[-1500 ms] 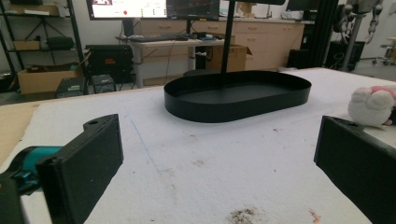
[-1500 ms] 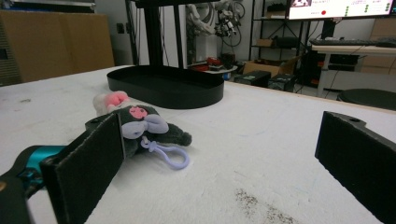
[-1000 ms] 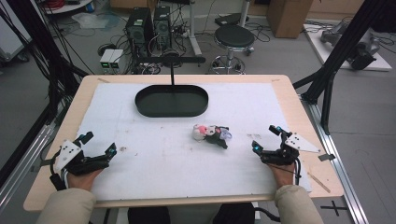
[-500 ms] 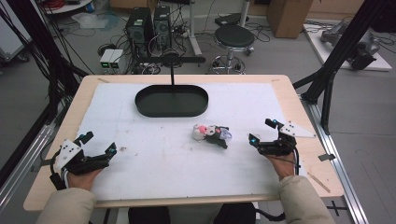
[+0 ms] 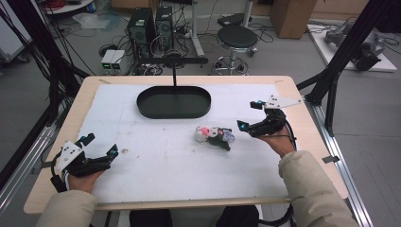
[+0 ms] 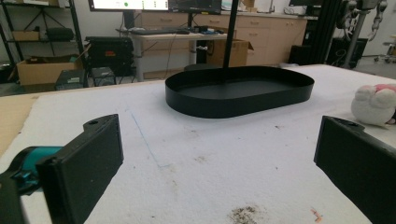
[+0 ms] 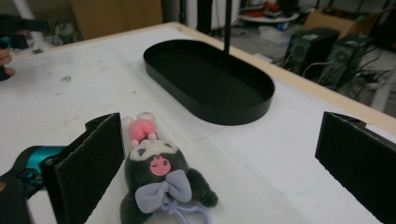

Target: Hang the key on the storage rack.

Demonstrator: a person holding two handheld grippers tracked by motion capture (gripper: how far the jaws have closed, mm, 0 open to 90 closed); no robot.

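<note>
1. On the white mat, right of centre and nearer the person than the black tray (image 5: 173,101), lay the plush toy (image 5: 213,136), flat on its back.
2. Its long axis ran roughly left to right across the table in the high view; in the right gripper view the head, with its pink face patch, pointed toward the tray and the lilac bow and loop (image 7: 187,211) toward the camera.
3. Just beside the toy on its right was the right gripper (image 5: 250,116), far nearer than the left gripper (image 5: 100,144), which sat well apart at the near left corner of the mat.
4. From the right gripper (image 7: 224,158) the toy (image 7: 159,179) lay straight ahead and low, close against the left-hand jaw; whether it touched that jaw I could not tell.
5. The right jaws were spread wide, holding nothing, with the toy only partly inside the gap and off toward one side.
6. The left gripper (image 6: 219,158) was likewise spread wide and empty, its jaws over bare mat and aimed toward the tray (image 6: 239,91).
7. I judged that the coming grasp would turn on centring the right jaws across the toy's body.
</note>
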